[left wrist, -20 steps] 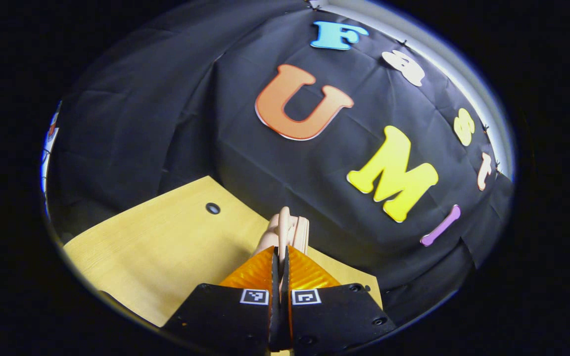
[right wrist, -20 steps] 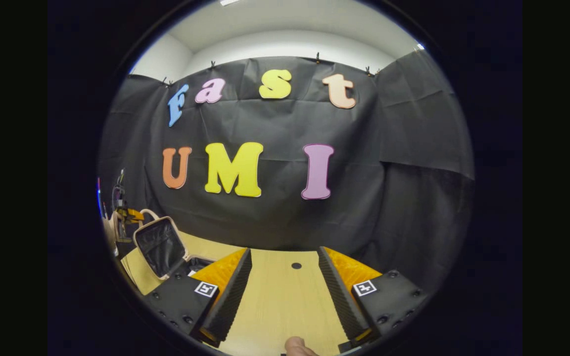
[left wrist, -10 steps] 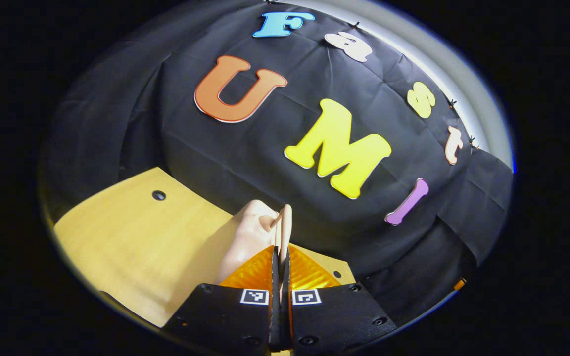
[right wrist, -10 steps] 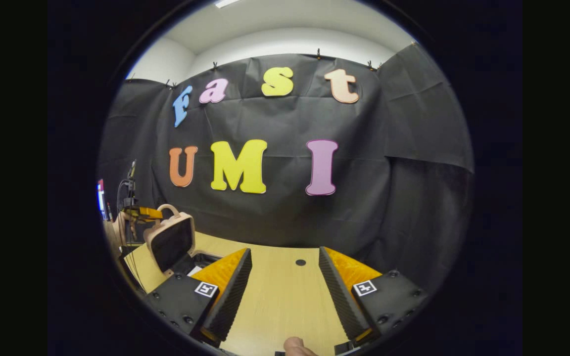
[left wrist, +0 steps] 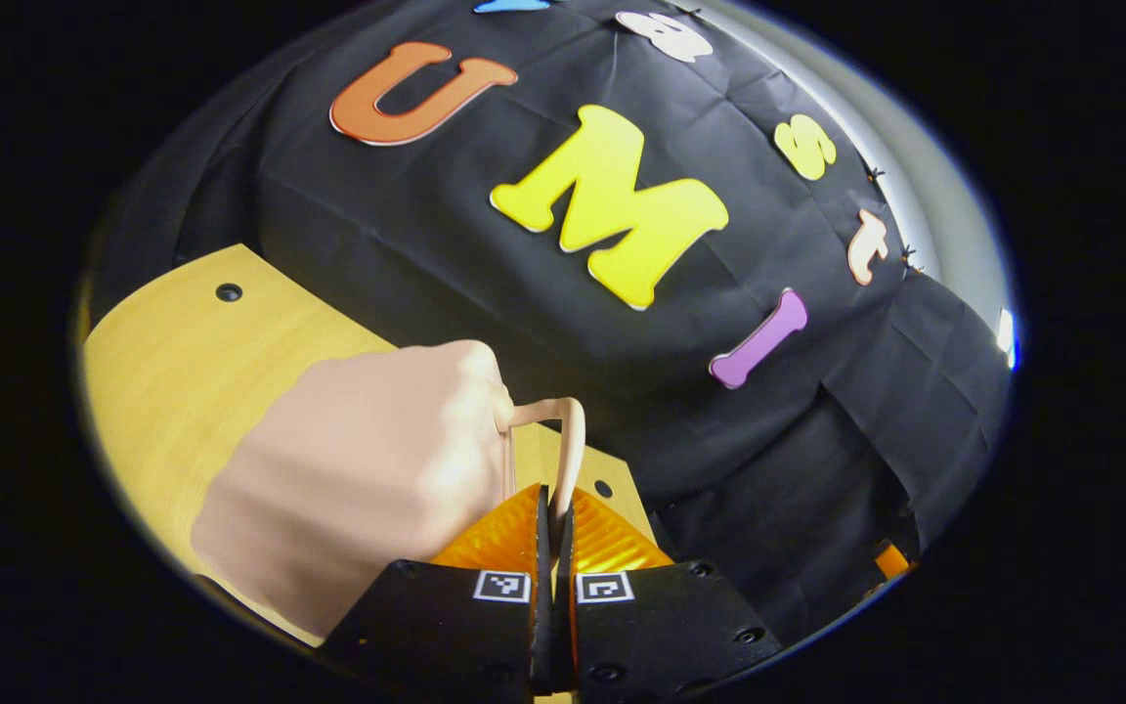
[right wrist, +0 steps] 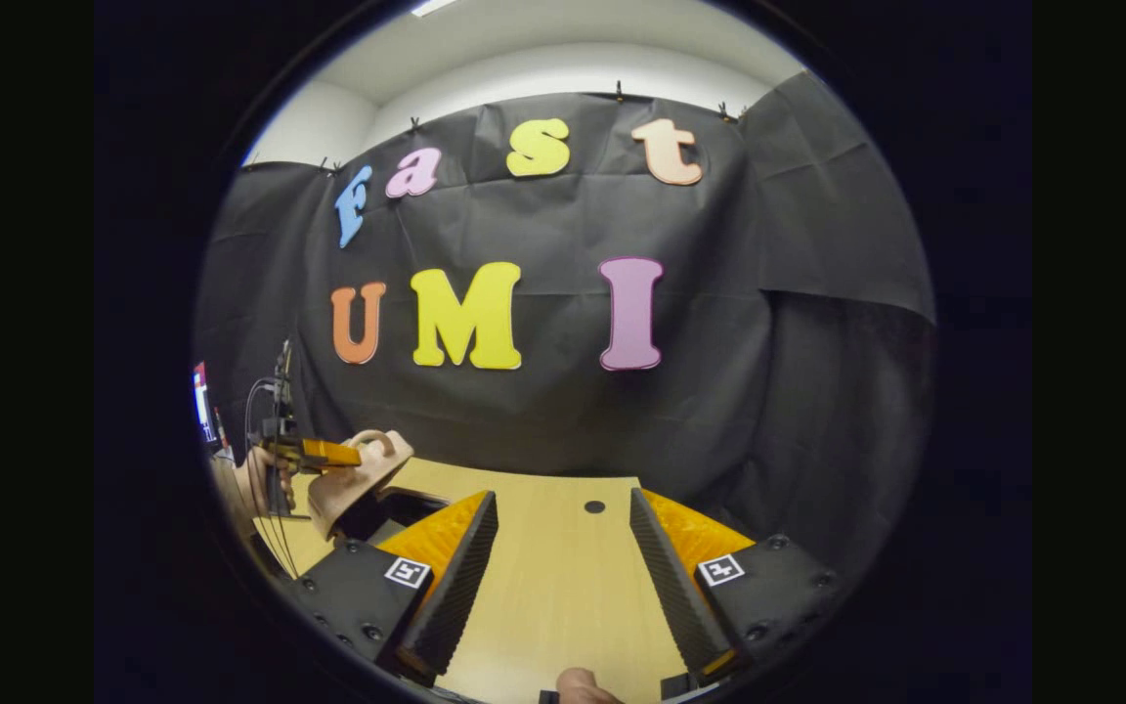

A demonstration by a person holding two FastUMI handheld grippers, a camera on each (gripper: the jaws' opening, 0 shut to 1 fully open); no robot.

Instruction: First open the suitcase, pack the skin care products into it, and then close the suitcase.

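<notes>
Change: the lid [left wrist: 358, 469] has swung down over the last second; earlier it stood upright with the dark lining showing.
Left gripper [left wrist: 553, 508]: clenched on the handle [left wrist: 573, 440], lowering the lid.
Right gripper [right wrist: 563, 577]: released, fingers wide apart over the table [right wrist: 563, 606], holding nothing.
Suitcase [right wrist: 358, 479]: at the table's left, lid half down.
Meaning: the closing step seems nearly finished; the products are not visible.
</notes>
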